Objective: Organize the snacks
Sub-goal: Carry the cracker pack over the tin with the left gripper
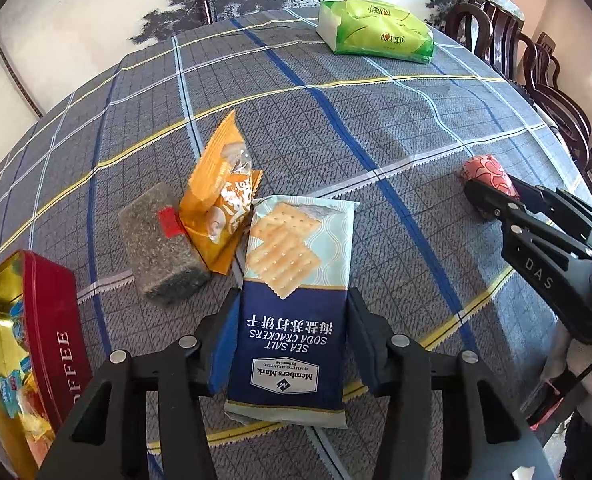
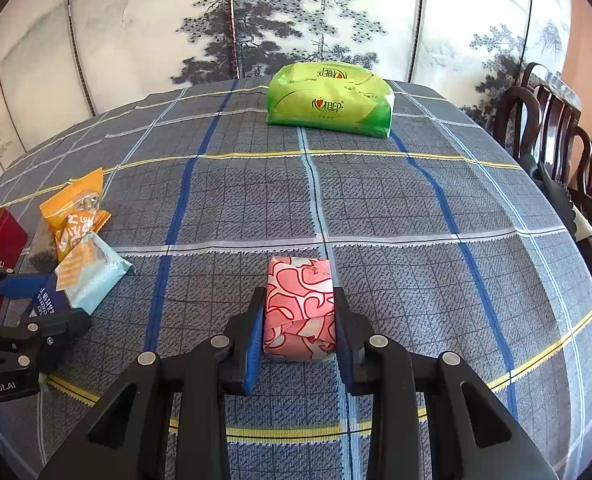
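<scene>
The left gripper (image 1: 292, 344) is pinching the soda cracker packet (image 1: 292, 312) by its dark blue lower half; both pads are pressing on the sides of the packet, which is lying on the checked tablecloth (image 1: 376, 120). Just beyond the packet, an orange snack packet (image 1: 220, 196) is leaning against a grey sesame bar (image 1: 156, 244). A red and gold tin (image 1: 52, 320) with wrapped sweets inside is standing open at the left edge. The right gripper (image 2: 299, 332) is squeezing a pink patterned packet (image 2: 300, 308) between its 2 blue pads, near the middle of the table. A green tissue pack (image 2: 330, 100) is lying at the far side, well apart from the snacks.
</scene>
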Tool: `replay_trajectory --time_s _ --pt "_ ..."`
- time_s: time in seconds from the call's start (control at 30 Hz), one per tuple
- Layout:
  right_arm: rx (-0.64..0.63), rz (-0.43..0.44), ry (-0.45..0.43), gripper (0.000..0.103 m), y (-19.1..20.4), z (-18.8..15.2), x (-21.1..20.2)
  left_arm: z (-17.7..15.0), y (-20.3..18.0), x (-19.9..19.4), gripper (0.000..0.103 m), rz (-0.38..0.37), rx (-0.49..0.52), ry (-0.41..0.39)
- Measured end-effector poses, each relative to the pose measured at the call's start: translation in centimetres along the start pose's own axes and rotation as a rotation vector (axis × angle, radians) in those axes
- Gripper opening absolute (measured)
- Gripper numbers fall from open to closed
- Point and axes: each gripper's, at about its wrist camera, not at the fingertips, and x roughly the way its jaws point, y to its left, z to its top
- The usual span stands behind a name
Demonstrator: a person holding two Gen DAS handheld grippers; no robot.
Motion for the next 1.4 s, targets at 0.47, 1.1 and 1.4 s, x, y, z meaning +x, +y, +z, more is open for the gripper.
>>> replay_trajectory --time_s 0.47,1.1,1.4 --pt "0.001 -0.003 0.000 0.032 0.1 0.0 0.0 -6.5 0.6 -2.9 0.046 0.039 -0.097 0.014" --pt "0.001 -0.006 0.000 0.032 0.3 0.0 -0.1 -8.1 0.3 -4.5 0.045 0.035 -0.120 -0.019" --pt "0.001 -0.006 0.000 0.032 0.3 0.0 -0.1 -7.5 1.4 -8.3 0.045 0.034 -0.134 -0.086"
